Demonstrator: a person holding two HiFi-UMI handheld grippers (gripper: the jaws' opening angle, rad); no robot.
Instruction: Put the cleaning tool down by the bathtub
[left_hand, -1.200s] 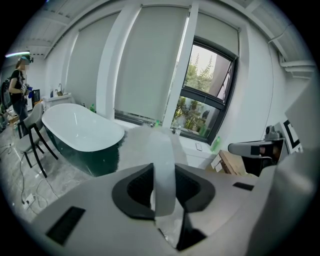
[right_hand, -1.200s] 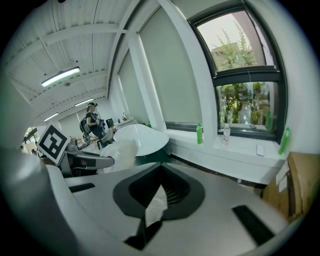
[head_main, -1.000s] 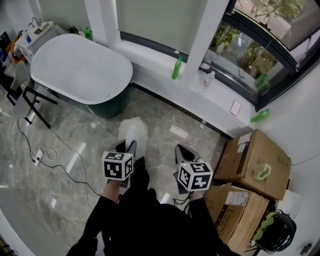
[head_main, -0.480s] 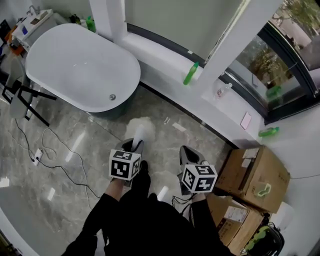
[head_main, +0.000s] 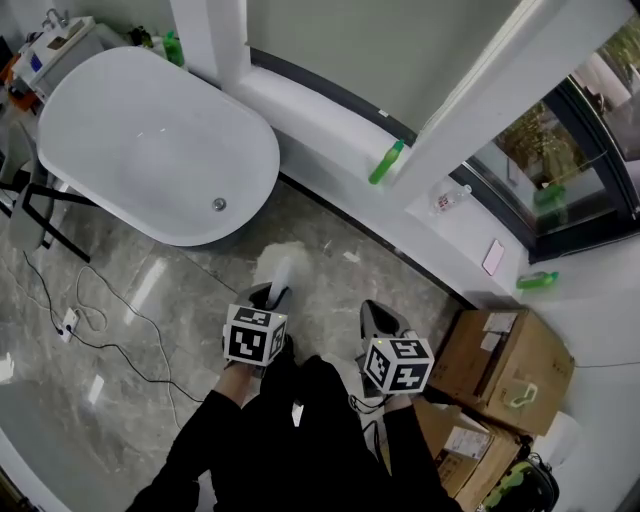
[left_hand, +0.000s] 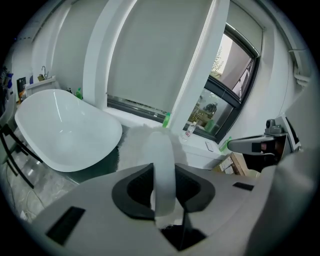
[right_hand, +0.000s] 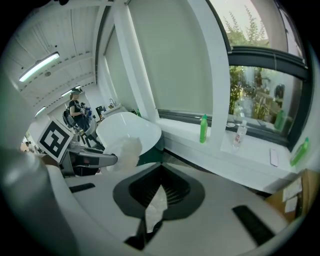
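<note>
The white bathtub (head_main: 150, 150) stands at the upper left of the head view, on the marble floor. My left gripper (head_main: 268, 297) is shut on the white handle (left_hand: 162, 167) of the cleaning tool. The tool's fluffy white head (head_main: 275, 262) hangs over the floor just short of the tub's near end. In the left gripper view the left gripper (left_hand: 162, 187) points at the tub (left_hand: 65, 130), with the handle upright between the jaws. My right gripper (head_main: 377, 315) is level with the left one, about a hand's width to its right. The right gripper (right_hand: 159, 192) holds nothing and its jaws look closed.
A window ledge runs behind the tub with a green bottle (head_main: 387, 162), a clear bottle (head_main: 450, 198) and another green bottle (head_main: 537, 281). Cardboard boxes (head_main: 505, 355) stand at the right. Cables (head_main: 90, 310) lie on the floor at the left, by a black stand (head_main: 40, 215).
The view has closed in on the tub and the ledge. Both grippers have gone forward with it, and the tool stays in the left gripper.
</note>
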